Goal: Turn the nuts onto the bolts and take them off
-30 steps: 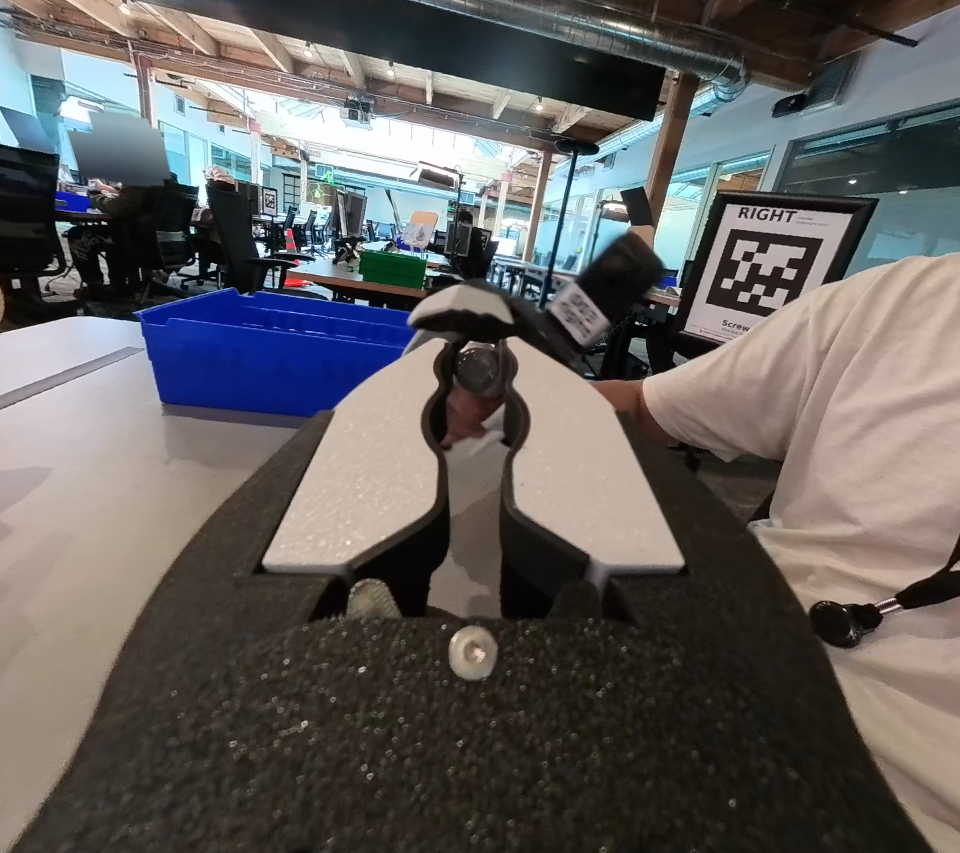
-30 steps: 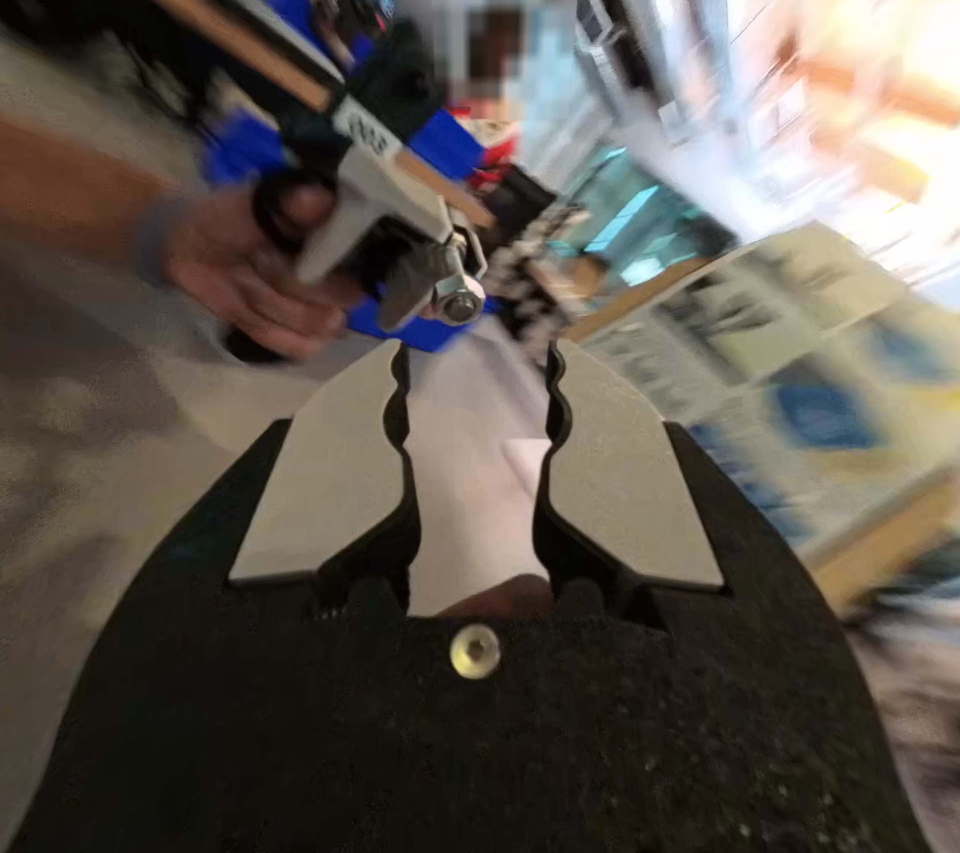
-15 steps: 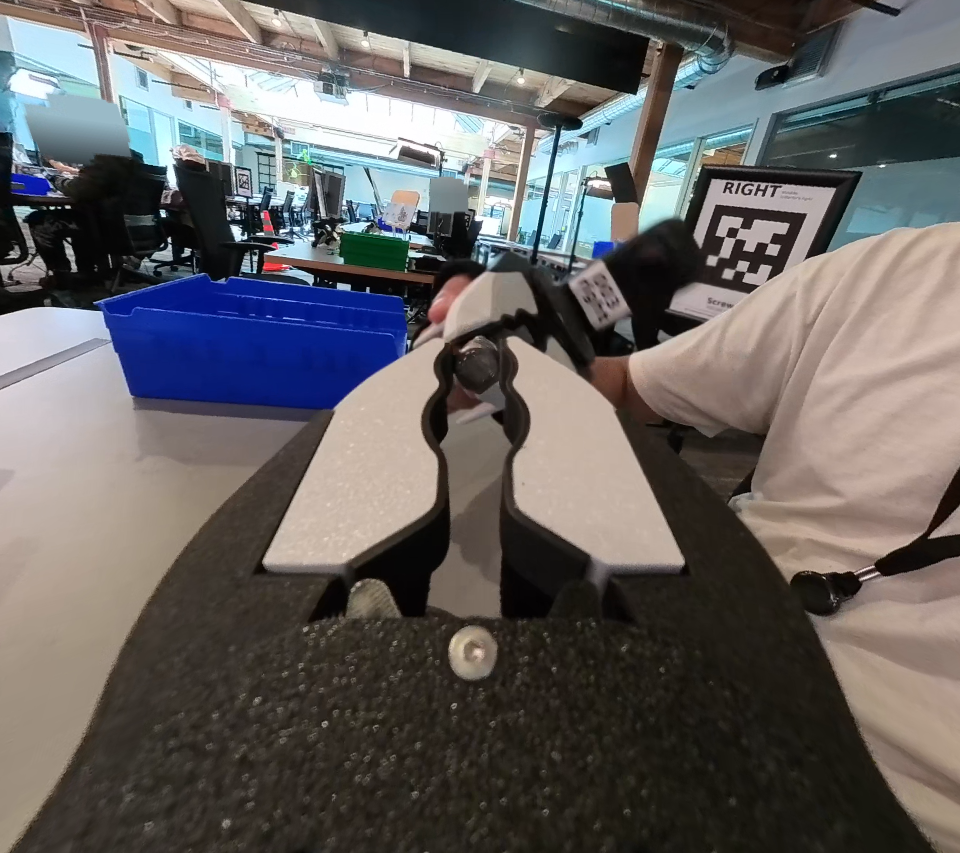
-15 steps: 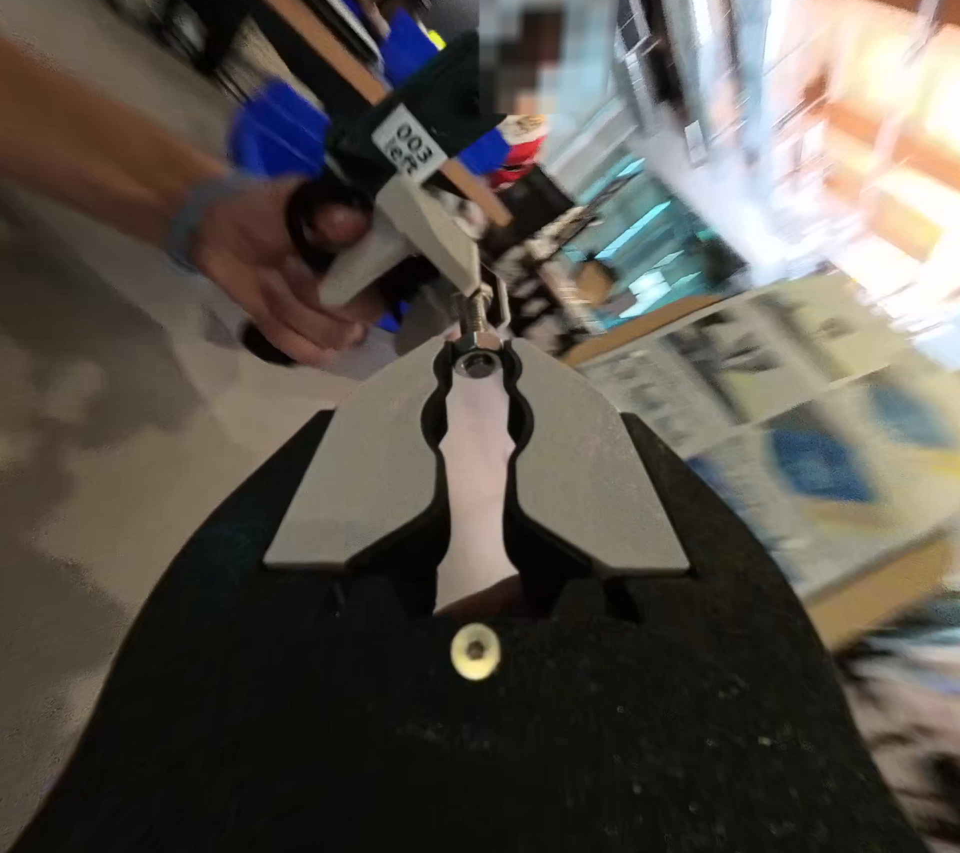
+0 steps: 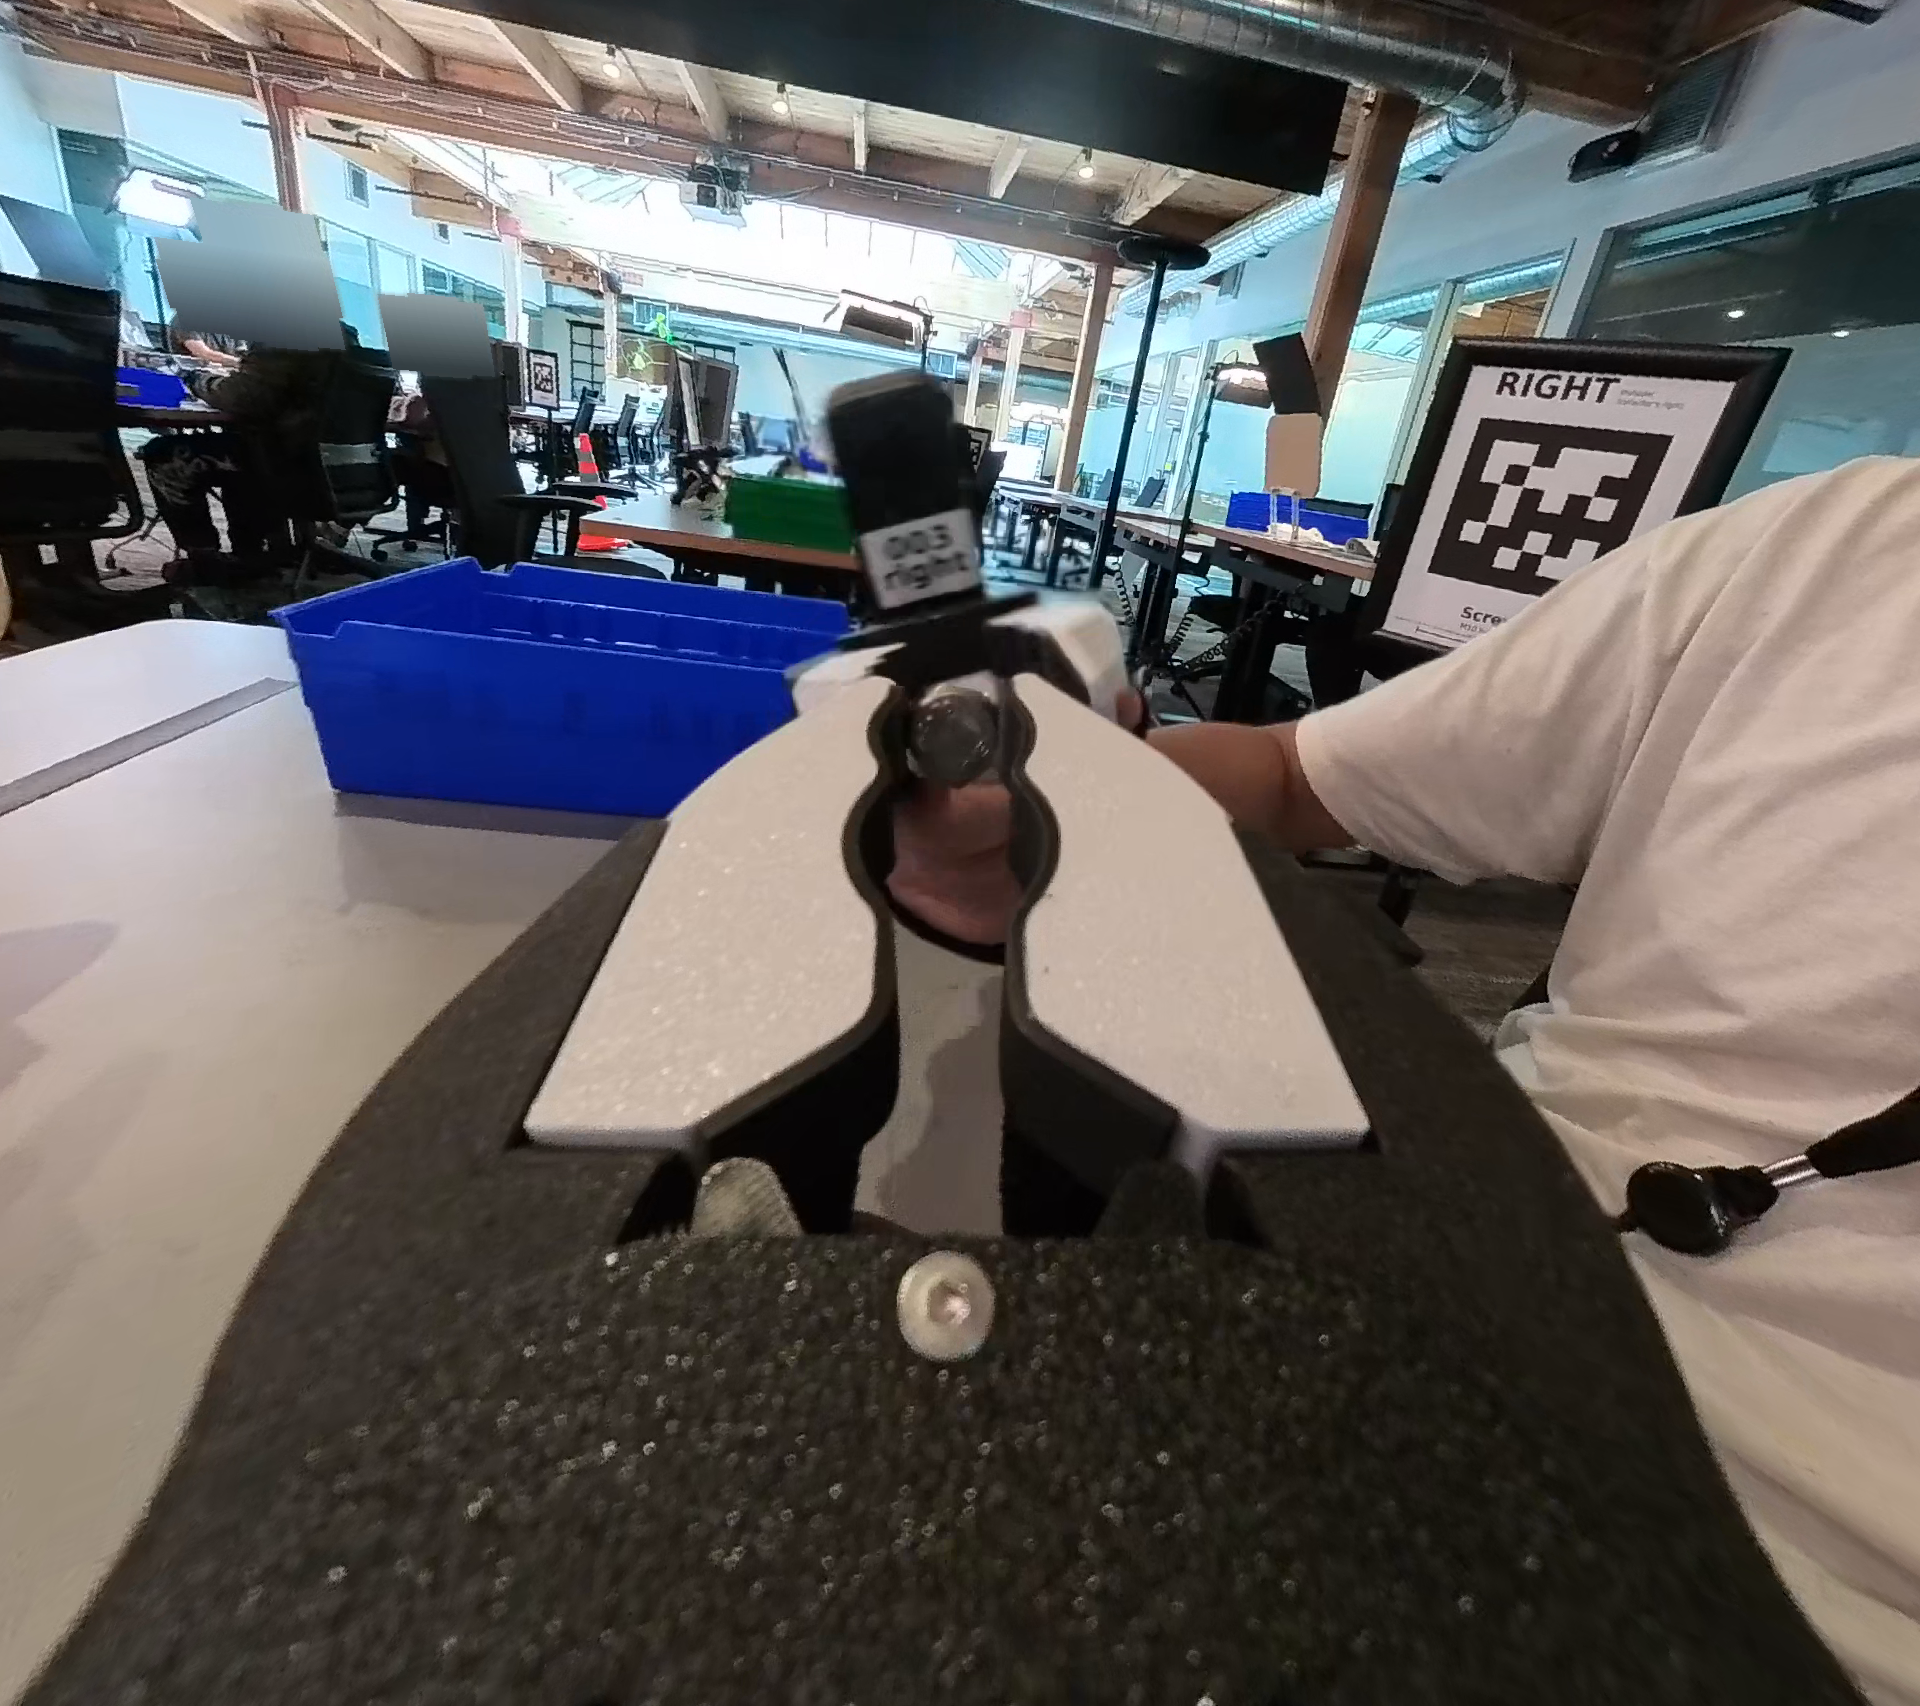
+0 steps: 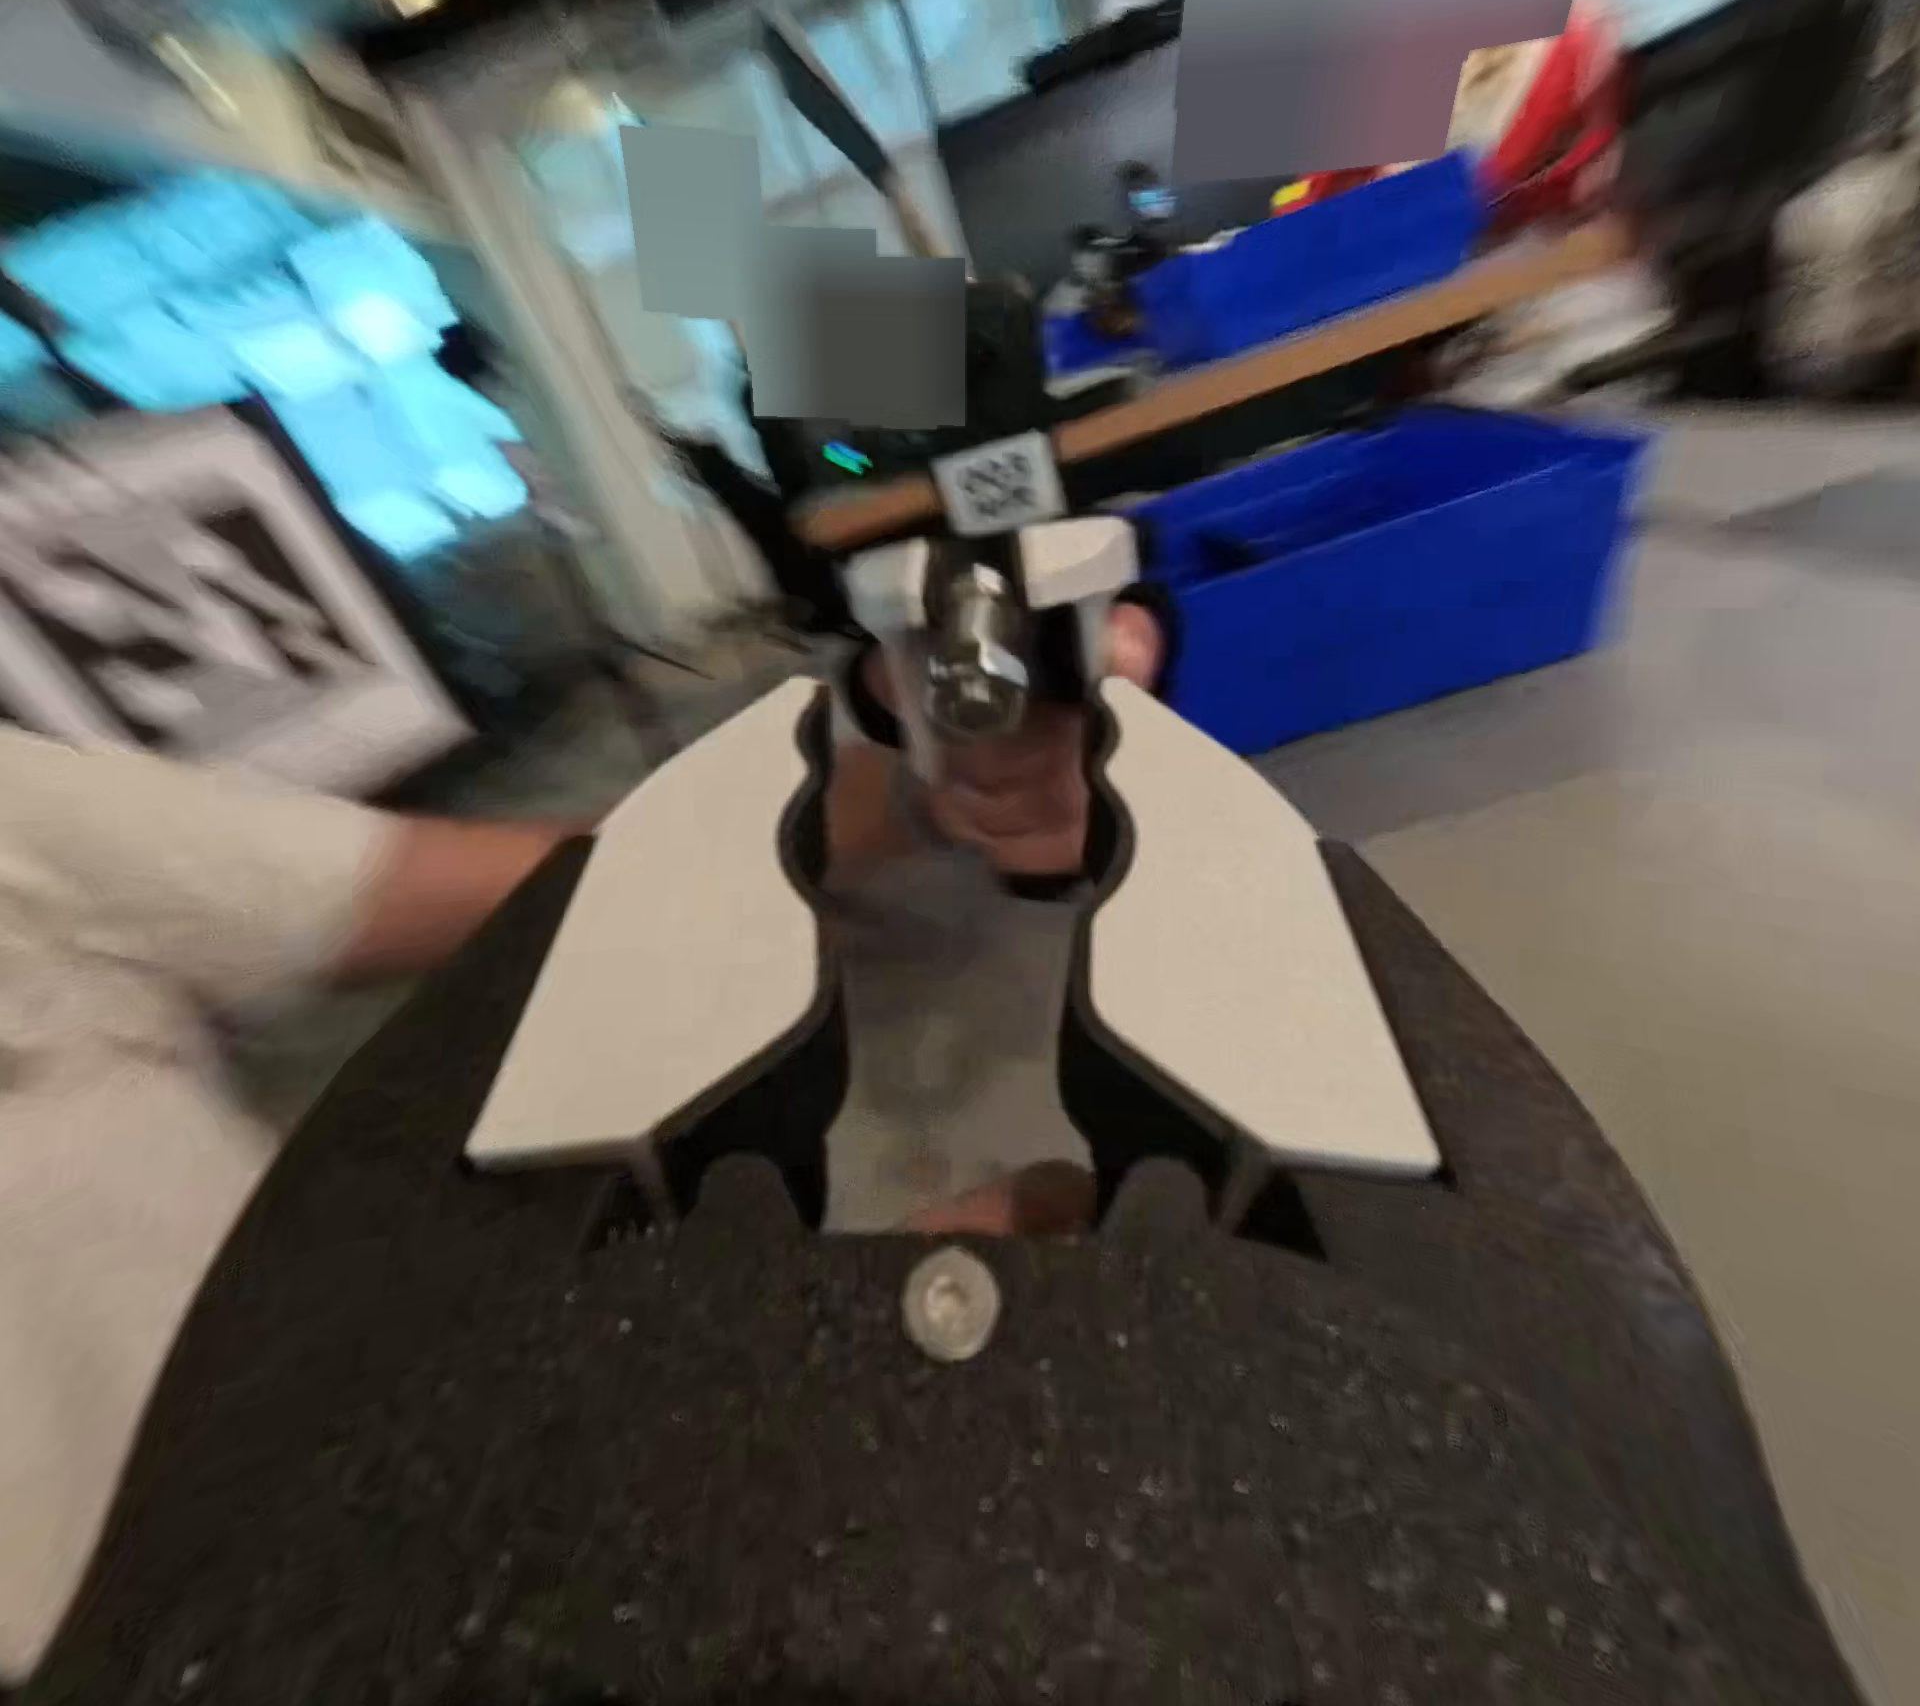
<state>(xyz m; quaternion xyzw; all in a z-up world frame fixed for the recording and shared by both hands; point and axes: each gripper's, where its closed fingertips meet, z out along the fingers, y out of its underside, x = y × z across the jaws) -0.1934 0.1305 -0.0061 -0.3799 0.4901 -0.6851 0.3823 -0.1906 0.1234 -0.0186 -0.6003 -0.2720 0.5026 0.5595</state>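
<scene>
- The left tool [image 5: 951, 747] is clamped on the head of a bolt [image 5: 949, 734], gripping it at the very tips of its fingers and holding it in the air above the table [image 5: 156, 877].
- In the right wrist view the bolt's threaded end points toward the camera, with a nut [image 6: 971, 685] sitting on it near the free end.
- Half a second ago the right tool [image 6: 961, 711] was shut on that nut. Now its fingers stand apart on either side, with clear gaps showing, so it has let go.
- The right wrist view has also swung round and is badly blurred, which suggests the wrist is turning back for a fresh bite.
- My reading is that one twist has just ended and this is the reset between turns. The nut is still on the thread, so the job on this bolt is only partly done.
- Whether the nut is being wound on or off cannot be told from these views.
- A blue bin [image 5: 561, 690] sits on the table behind the tools, well apart from them; no other nuts or bolts are visible.
</scene>
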